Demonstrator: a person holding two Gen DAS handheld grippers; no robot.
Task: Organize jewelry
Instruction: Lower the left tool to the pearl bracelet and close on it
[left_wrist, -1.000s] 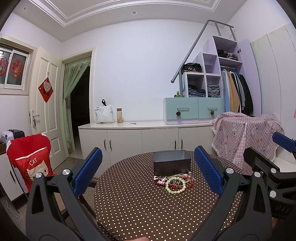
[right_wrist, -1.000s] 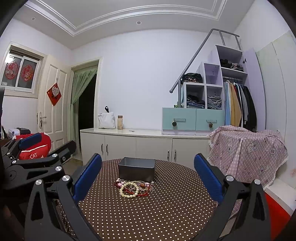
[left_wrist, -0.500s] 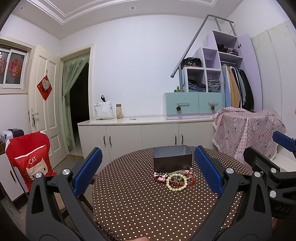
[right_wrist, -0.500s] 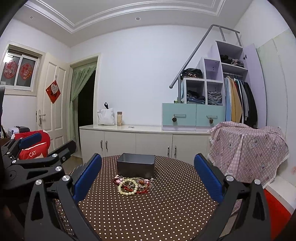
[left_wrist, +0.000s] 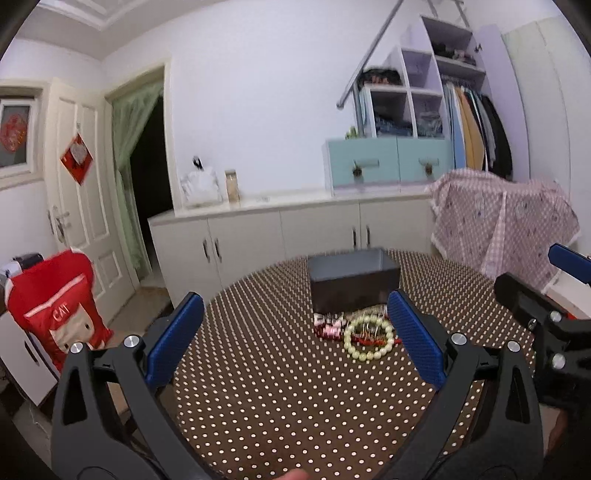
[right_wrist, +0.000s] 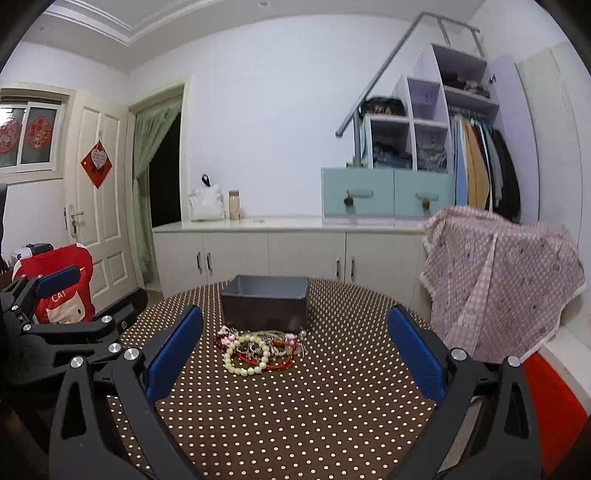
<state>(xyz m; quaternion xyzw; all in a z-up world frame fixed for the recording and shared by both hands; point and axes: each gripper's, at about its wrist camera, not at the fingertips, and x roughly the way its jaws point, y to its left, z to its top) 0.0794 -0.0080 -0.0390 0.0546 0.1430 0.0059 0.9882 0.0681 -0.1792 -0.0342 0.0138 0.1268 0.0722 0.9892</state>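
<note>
Meanwhile jewelry pile (right_wrist: 258, 350) touches box (right_wrist: 265, 303), mid-table (right_wrist: 332, 424).

Left tongs (left_wrist: 295, 339): held level, jaws spread wide, blue pads facing inward, nothing between them. Right tongs (right_wrist: 295, 350): same pose, jaws wide apart, empty. Each pair appeared at the edge of the other's view, side by side. A fingertip (left_wrist: 295, 474) showed at the left view's bottom edge.
</note>
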